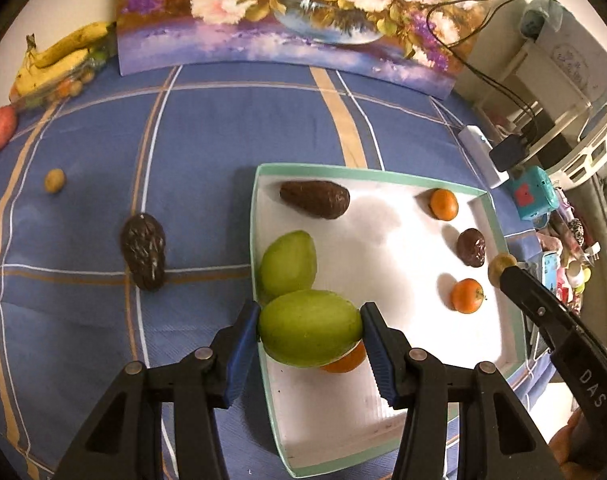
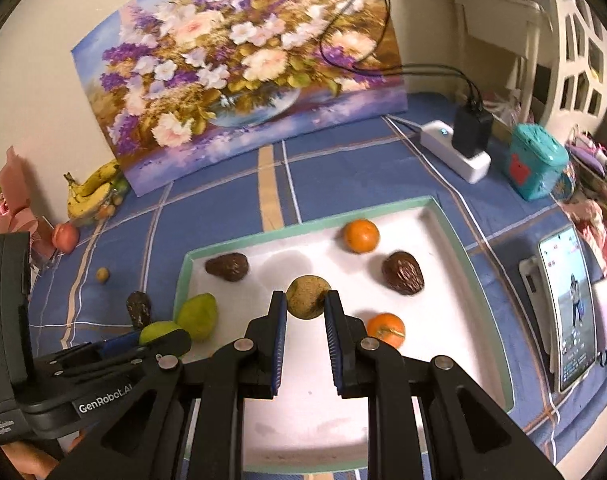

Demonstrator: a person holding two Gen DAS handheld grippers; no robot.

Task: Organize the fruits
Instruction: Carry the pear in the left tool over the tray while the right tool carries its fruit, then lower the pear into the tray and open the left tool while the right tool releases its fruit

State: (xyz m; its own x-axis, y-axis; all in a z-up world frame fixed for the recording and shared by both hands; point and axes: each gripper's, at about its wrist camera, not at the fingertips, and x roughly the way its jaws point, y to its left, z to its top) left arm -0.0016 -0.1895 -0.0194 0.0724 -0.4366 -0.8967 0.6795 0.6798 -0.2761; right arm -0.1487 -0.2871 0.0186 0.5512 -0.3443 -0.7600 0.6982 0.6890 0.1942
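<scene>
Two smooth, oval green fruits (image 1: 309, 334)

In the left wrist view an orange fruit (image 1: 345, 361) lies mostly hidden under the gripped green fruit (image 1: 309, 333), and the painting (image 1: 287, 12) is cut off at the top edge

Left gripper (image 1: 309, 330), black frame with blue ribbed pads, pointed steeply down, jaws clamped on smooth green oval fruit (image 1: 310, 334) from both sides. Right gripper (image 2: 305, 304), same black-and-blue build, angled down, jaws pinched shut on small round yellowish-brown fruit (image 2: 307, 297), lifted clear above white surface. Both grippers side by side, left one lower-left in right wrist view. Bit of hand (image 1: 565, 446) visible behind right gripper's body.
</scene>
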